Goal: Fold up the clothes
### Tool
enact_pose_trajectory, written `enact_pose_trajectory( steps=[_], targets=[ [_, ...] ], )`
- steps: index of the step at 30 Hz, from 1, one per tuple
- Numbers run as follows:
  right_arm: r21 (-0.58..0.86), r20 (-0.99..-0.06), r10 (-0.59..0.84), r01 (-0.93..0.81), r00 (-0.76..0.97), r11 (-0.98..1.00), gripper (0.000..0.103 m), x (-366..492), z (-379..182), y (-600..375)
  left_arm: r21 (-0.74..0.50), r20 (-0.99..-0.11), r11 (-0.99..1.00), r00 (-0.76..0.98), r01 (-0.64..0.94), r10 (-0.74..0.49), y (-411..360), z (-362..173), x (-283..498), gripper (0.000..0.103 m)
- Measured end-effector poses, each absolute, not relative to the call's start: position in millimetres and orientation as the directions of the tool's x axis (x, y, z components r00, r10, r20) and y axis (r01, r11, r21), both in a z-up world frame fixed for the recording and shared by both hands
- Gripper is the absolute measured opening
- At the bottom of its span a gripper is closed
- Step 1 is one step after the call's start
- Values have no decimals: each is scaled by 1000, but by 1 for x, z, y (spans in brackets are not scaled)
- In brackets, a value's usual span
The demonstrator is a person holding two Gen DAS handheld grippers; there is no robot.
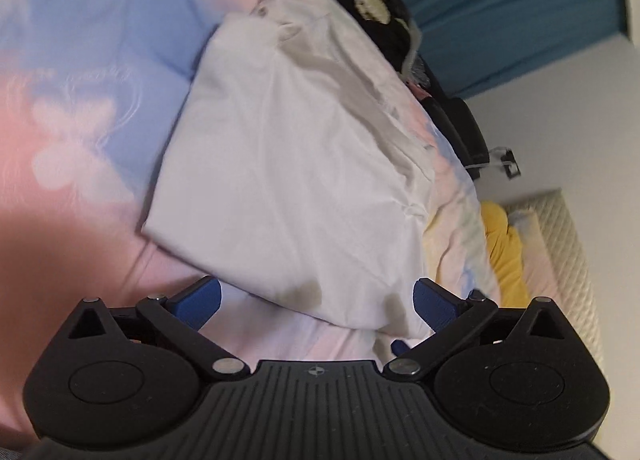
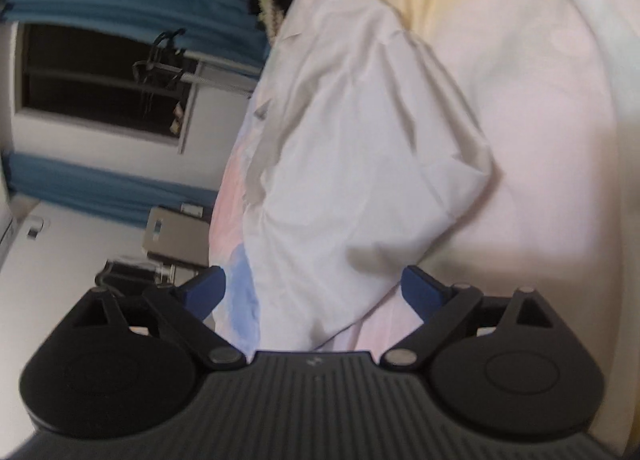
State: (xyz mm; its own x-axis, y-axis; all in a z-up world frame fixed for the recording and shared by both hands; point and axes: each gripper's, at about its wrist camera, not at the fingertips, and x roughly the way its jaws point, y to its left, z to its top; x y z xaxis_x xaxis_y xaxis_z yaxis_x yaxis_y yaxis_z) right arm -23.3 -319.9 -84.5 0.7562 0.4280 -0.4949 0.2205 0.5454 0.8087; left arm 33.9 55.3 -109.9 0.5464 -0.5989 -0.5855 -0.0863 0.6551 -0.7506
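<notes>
A: Left gripper (image 1: 316, 302) and right gripper (image 2: 314, 292)?
B: Both spread wide, gripping nothing, hovering at the hem

A: The white shirt (image 1: 280, 180)?
B: Frame centre, rumpled, partly folded on pastel bedding (image 1: 80, 60)

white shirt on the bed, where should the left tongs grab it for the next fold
Likely the near hem corner of the white shirt, coming in low from the edge closest to the left tongs. That edge lies loose on the bedsheet between the open fingers, while the far end is bunched and creased.
</notes>
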Motion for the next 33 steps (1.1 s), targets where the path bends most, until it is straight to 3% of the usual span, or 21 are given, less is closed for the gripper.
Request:
enact_pose_trajectory(
  steps=[8,11,14,16,19,23,28,33],
  targets=[
    [867,-497,454,397,739,301,95,-18,-119,-345,-840,-533,479,548,-254,-644,78,-141,50,103],
    [865,-493,451,366,744,343,89,-14,-118,-339,-860,-505,432,574,-272,-644,82,-144,54,101],
    [849,-508,434,347,744,399,55,-10,-117,-334,-864,-500,414,587,-287,-637,85,-145,58,96],
    [817,-547,401,366,735,445,16,-7,-118,-334,-858,-510,423,588,-292,-628,85,-144,60,84],
    [807,-552,387,356,738,471,11,-4,-119,-332,-838,-538,464,576,-288,-615,82,-140,59,64],
    [807,-528,369,318,765,497,8,-7,-109,-332,-829,-548,481,586,-286,-597,83,-135,55,50],
    [804,-496,346,270,797,530,7,-12,-96,-332,-819,-543,519,619,-244,-567,82,-123,50,14],
    [802,-465,325,236,823,549,6,-25,-78,-328,-817,-491,558,680,-144,-544,90,-94,27,9]
  ],
)
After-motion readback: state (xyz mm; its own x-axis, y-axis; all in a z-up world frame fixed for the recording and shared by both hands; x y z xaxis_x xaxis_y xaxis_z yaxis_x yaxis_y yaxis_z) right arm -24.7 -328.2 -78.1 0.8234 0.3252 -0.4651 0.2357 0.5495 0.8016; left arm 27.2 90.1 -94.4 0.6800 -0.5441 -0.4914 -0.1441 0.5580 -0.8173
